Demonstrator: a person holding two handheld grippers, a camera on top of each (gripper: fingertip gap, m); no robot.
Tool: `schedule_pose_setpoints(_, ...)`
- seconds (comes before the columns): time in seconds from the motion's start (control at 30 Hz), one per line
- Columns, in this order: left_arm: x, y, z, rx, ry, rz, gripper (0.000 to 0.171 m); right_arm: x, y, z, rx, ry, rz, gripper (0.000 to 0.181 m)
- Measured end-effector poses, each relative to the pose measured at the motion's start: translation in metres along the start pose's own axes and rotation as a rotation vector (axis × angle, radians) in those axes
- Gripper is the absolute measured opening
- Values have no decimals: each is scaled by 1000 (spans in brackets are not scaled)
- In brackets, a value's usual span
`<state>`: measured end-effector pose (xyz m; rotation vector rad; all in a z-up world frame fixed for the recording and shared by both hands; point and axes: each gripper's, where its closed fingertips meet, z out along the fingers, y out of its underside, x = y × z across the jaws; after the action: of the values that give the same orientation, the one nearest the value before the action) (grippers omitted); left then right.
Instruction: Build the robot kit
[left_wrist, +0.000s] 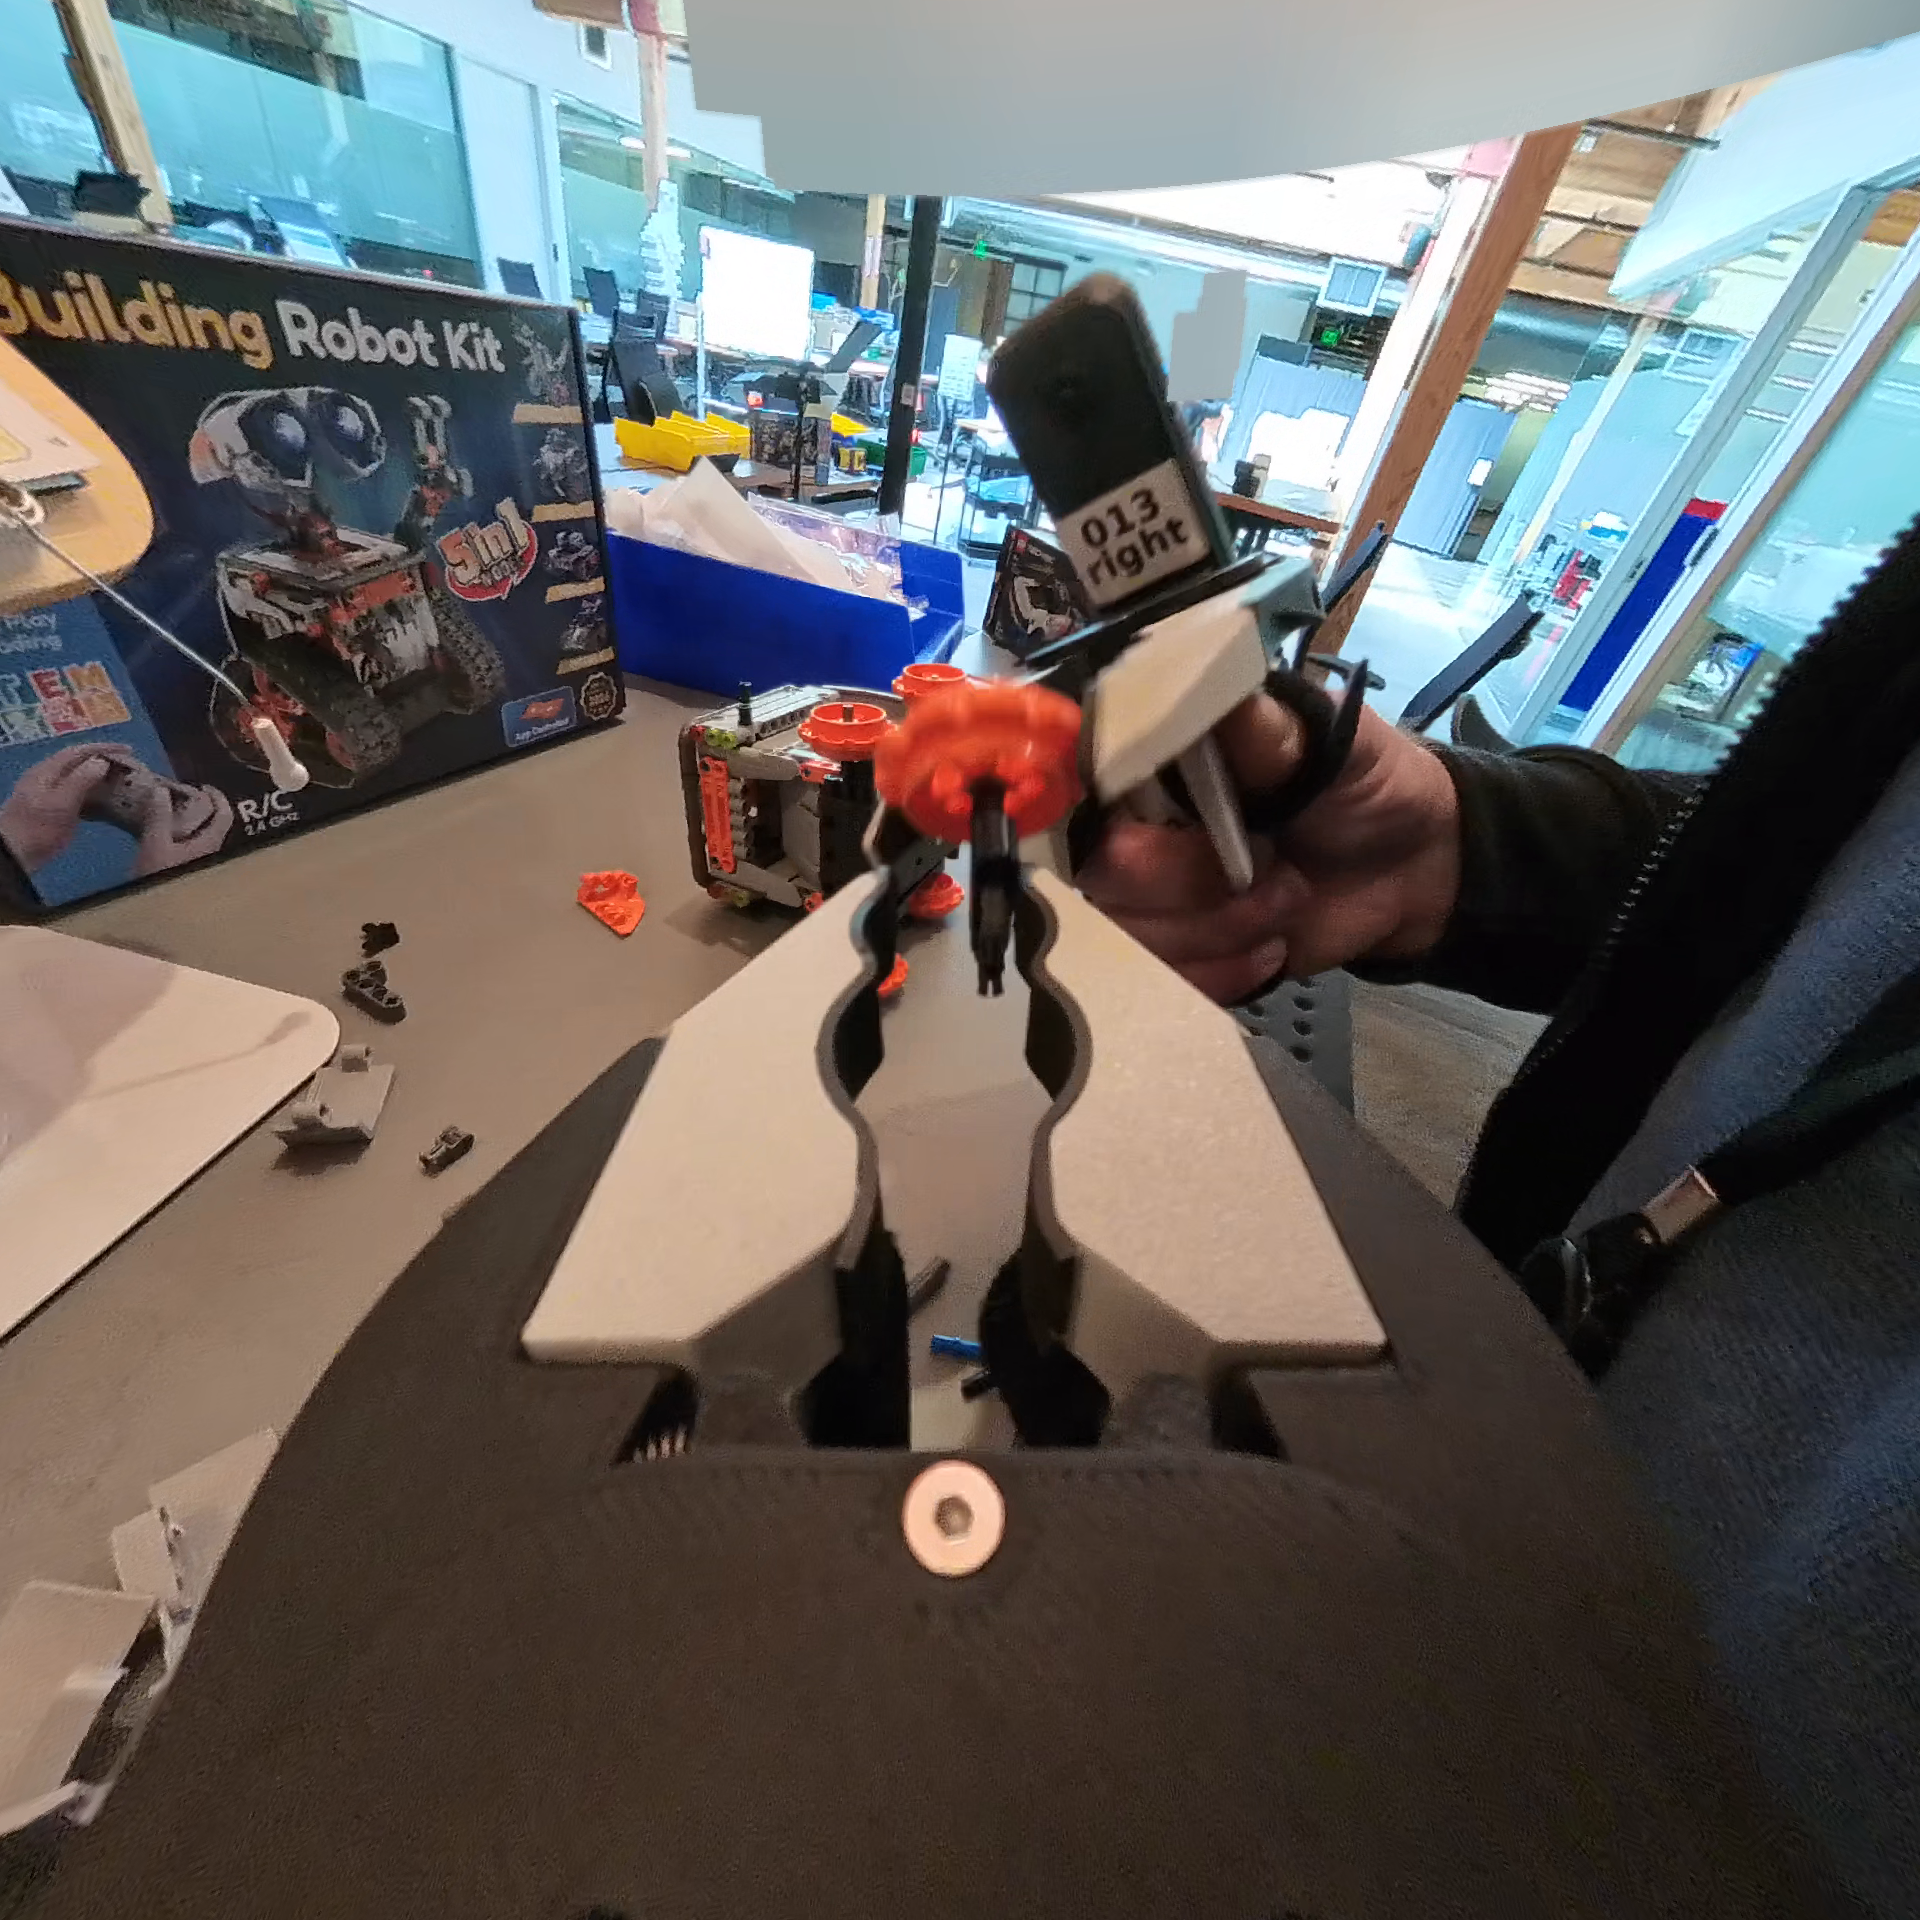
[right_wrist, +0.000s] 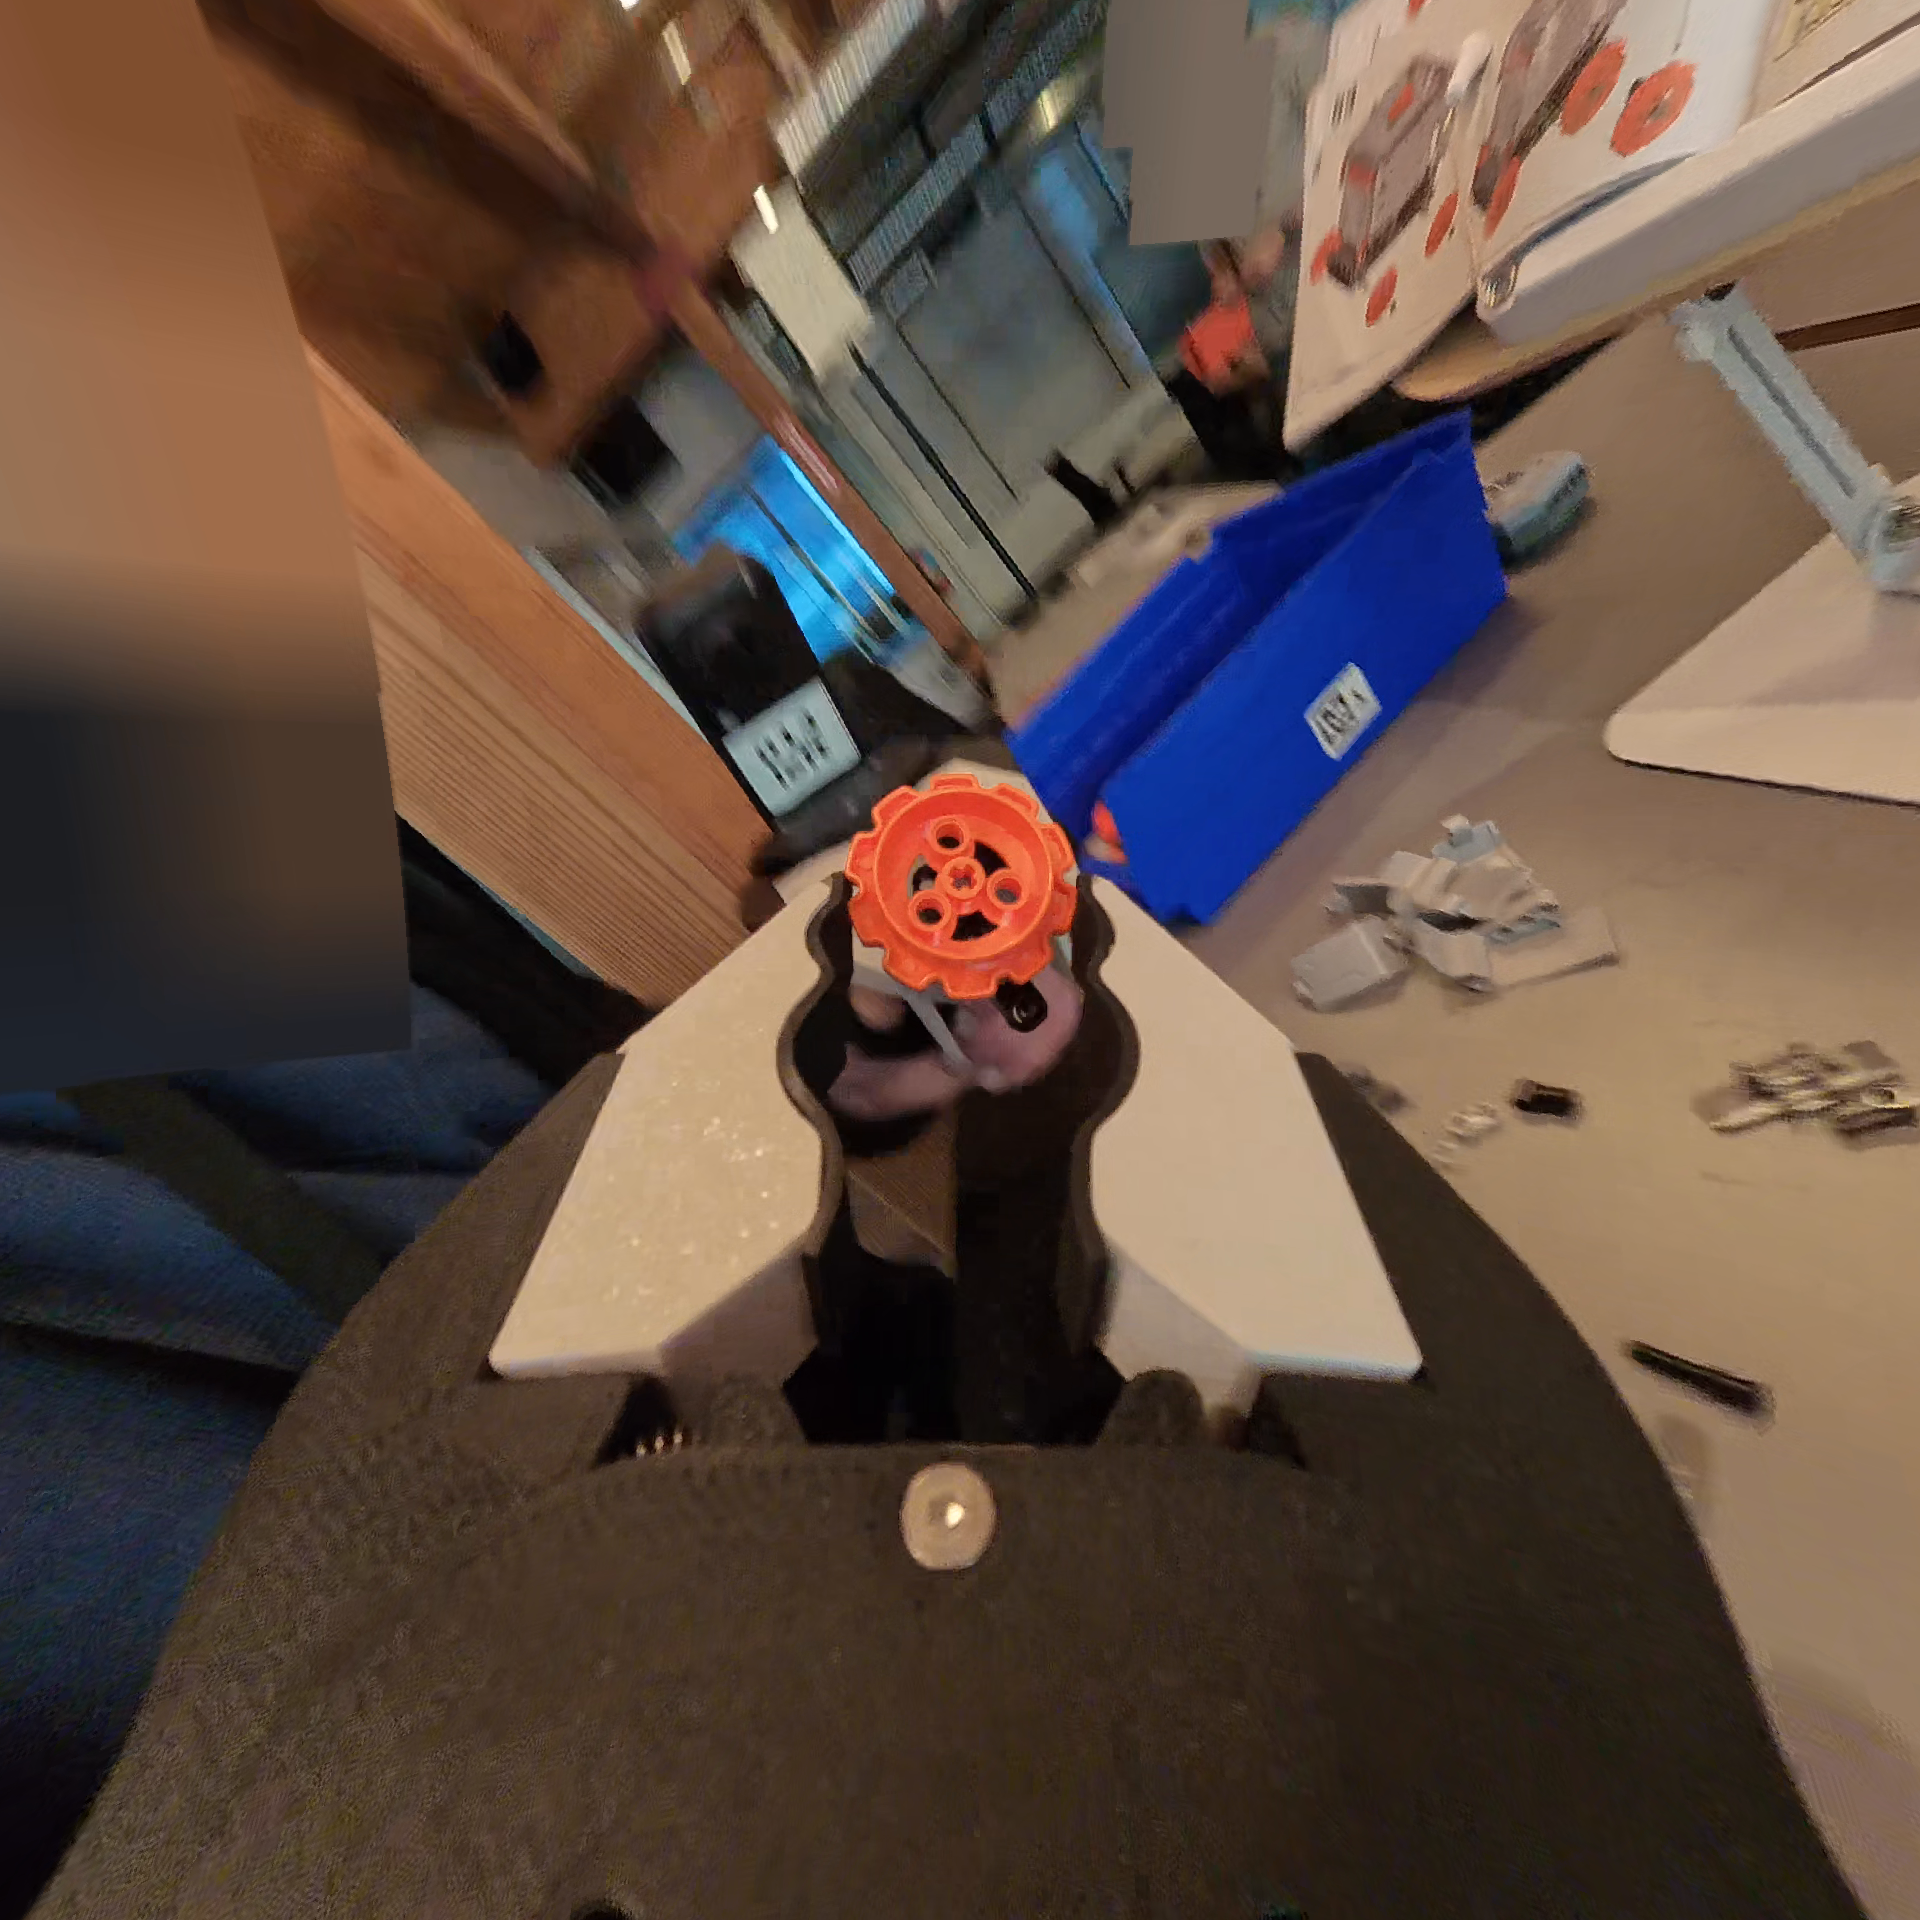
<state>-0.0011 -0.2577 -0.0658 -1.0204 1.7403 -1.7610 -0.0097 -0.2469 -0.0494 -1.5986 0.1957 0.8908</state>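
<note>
Two grippers appear: the left gripper (left_wrist: 951, 914) and the right gripper (right_wrist: 961, 914). One orange toothed wheel (right_wrist: 958, 885) sits on one black axle (left_wrist: 989, 914). One part-built model vehicle (left_wrist: 779, 800) stands on the worktop (left_wrist: 499, 935), with one loose orange piece (left_wrist: 613, 900). There is one printed kit box (left_wrist: 301, 540) and one blue bin (right_wrist: 1278, 717).

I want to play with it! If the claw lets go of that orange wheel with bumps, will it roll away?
Probably. The orange wheel is round, so on its edge it could roll, though its bumps may slow it. It looks like hard plastic: stiff and likely light. The black stick through its middle might tip it. The right claw pinches it now.
</note>
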Motion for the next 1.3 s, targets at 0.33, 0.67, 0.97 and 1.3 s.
schedule_pose_setpoints(0.33,11,-16,-4,27,131,20,15,1,-13,-22,203,-225,299,40)
schedule_pose_setpoints(0.67,33,-23,0,-78,340,227,48,-34,-4,-14,112,-436,305,40)
schedule_pose_setpoints(0.97,70,-17,-1,-168,547,313,50,-59,10,-11,2,-593,336,40)
schedule_pose_setpoints(1.3,87,-16,-4,-200,619,314,46,-71,16,-13,-70,-656,332,40)
